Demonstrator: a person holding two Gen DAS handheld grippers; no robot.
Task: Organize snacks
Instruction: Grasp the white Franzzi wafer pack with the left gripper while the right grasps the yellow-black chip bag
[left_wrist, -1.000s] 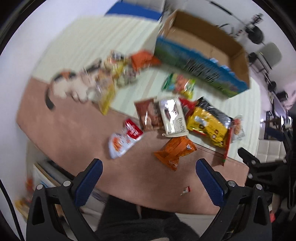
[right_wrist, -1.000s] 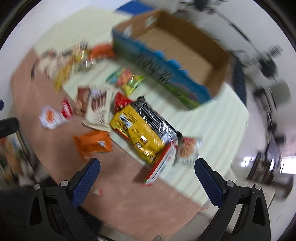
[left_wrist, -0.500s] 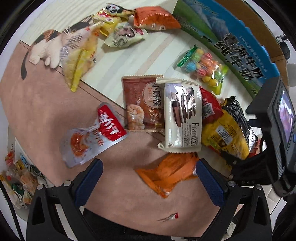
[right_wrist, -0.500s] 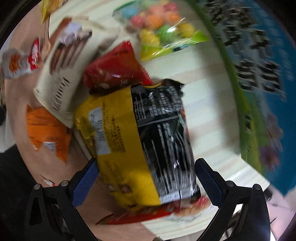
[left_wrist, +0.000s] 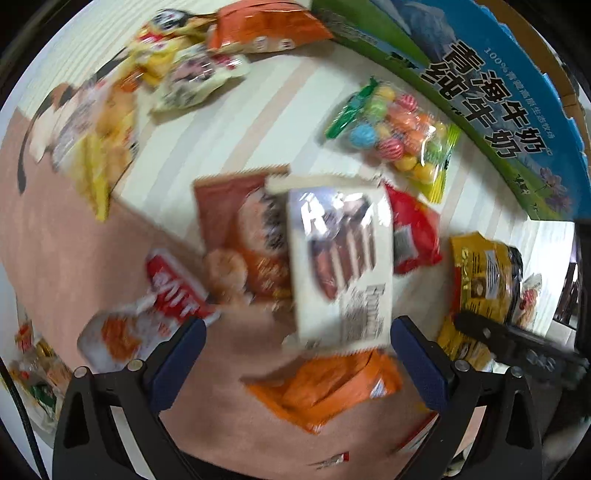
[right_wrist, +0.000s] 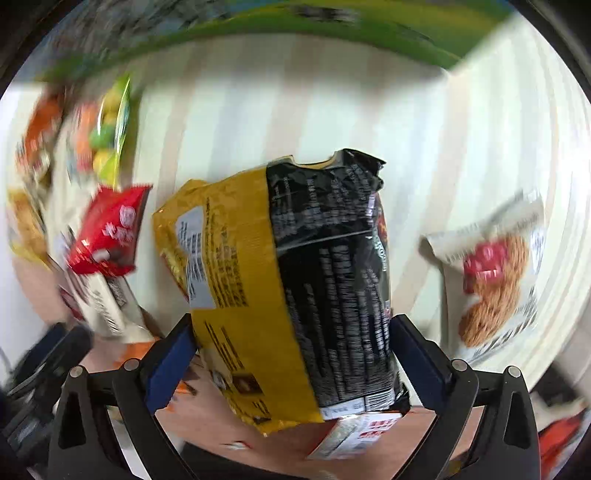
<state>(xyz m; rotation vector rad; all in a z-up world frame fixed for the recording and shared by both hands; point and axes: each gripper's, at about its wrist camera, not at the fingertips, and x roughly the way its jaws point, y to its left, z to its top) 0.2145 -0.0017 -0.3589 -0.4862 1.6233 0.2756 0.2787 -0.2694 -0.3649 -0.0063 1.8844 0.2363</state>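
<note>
Yellow-black bag (right_wrist: 295, 280) lies near the desk's front edge, long axis running between the right hand-held gripper (right_wrist: 291, 354) fingers, unclenched around it; left hand-held gripper (left_wrist: 295, 354), empty and closing, hangs over the wafer pack (left_wrist: 340, 266).

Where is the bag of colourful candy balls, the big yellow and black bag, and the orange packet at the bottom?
Candy bag (left_wrist: 397, 134): left wrist view, on the balls in its middle.
Yellow and black bag (right_wrist: 295, 280): right wrist view, where yellow meets black.
Orange packet (left_wrist: 328, 387): left wrist view, on its crinkled middle.
</note>
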